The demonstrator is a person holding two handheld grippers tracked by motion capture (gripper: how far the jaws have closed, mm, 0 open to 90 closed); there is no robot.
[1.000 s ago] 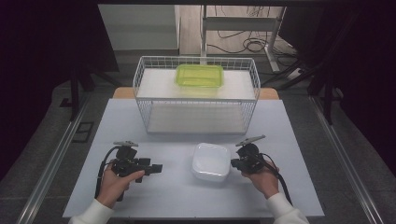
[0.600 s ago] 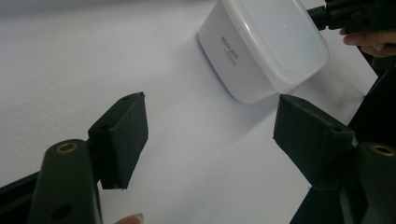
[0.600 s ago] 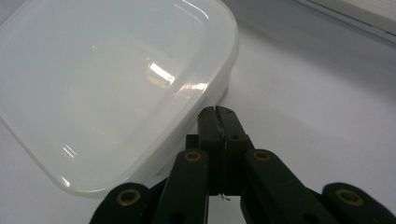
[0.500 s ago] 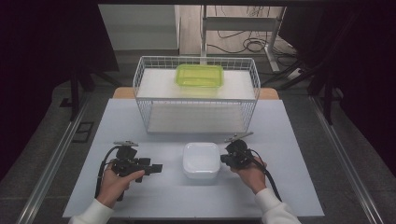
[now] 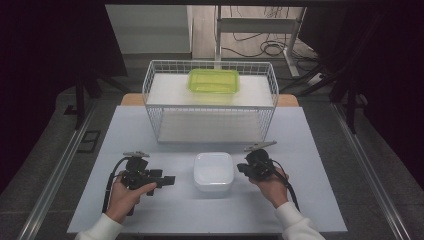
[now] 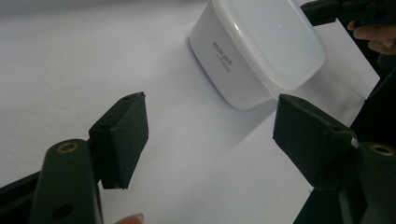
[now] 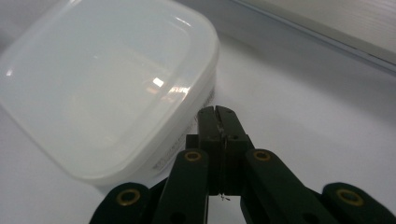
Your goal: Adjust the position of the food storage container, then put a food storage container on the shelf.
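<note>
The table (image 5: 310,150) is big and white. A wire basket (image 5: 210,100) stands far ahead of both jaws, with a green box (image 5: 213,80) in it. The white box (image 5: 214,171) sits between the grippers. The left gripper (image 5: 167,180) is wide open, holding nothing, box ahead. The right gripper (image 7: 217,112) is squeezed tight, empty, its tips just beside the box wall.

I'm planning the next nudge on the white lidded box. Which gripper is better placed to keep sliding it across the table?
Probably the right gripper: its jaws are shut and its tip sits at the side of the white box. The left gripper is open and stands apart from the box.
</note>
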